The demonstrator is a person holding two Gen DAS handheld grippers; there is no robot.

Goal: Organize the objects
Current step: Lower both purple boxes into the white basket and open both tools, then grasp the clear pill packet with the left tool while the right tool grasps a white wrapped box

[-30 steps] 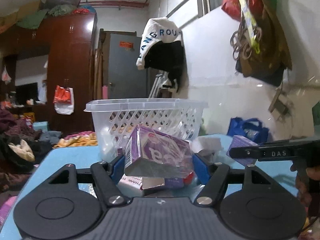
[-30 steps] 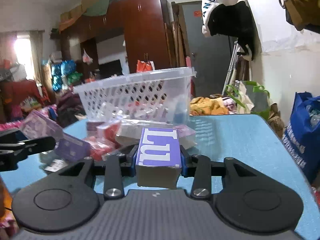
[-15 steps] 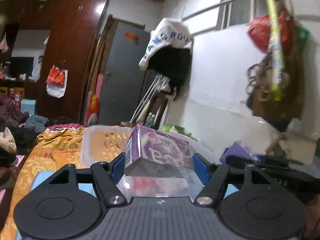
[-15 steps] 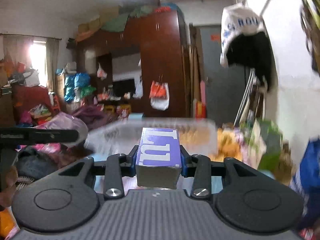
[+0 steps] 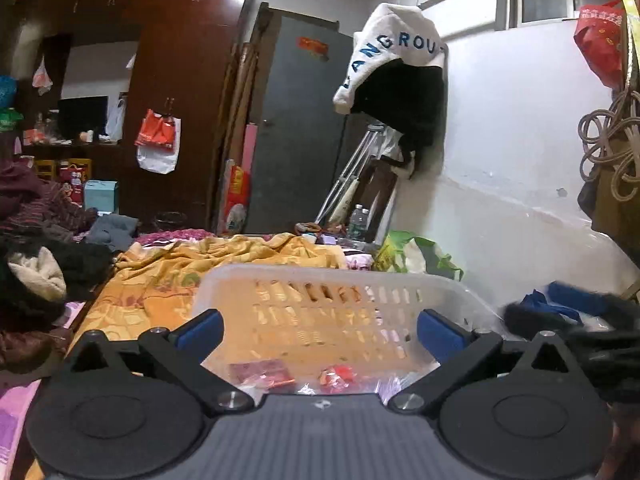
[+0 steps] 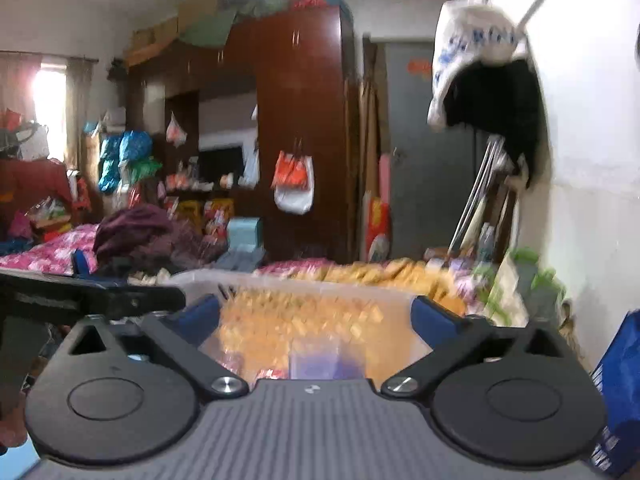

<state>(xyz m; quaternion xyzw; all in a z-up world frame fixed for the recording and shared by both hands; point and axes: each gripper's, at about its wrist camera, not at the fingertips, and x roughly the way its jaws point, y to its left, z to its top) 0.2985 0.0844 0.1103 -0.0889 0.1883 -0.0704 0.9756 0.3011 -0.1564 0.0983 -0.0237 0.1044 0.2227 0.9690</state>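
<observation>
While both claws hang spread over the white basket [image 5: 336, 280], neither pinches anything.

From the left: the left gripper [image 5: 320, 330] has just been opening, its blue pads wide apart with nothing between them, and red packets [image 5: 262, 372] lie on the basket floor below. The right gripper [image 6: 316, 316] has likewise just been opening; a blurred purple box [image 6: 320, 360] sits low inside the basket, beneath the gap, touching neither pad.

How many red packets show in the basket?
2 in the left wrist view: one red packet on the basket floor, another just right of it. The left claw may hide more.
</observation>
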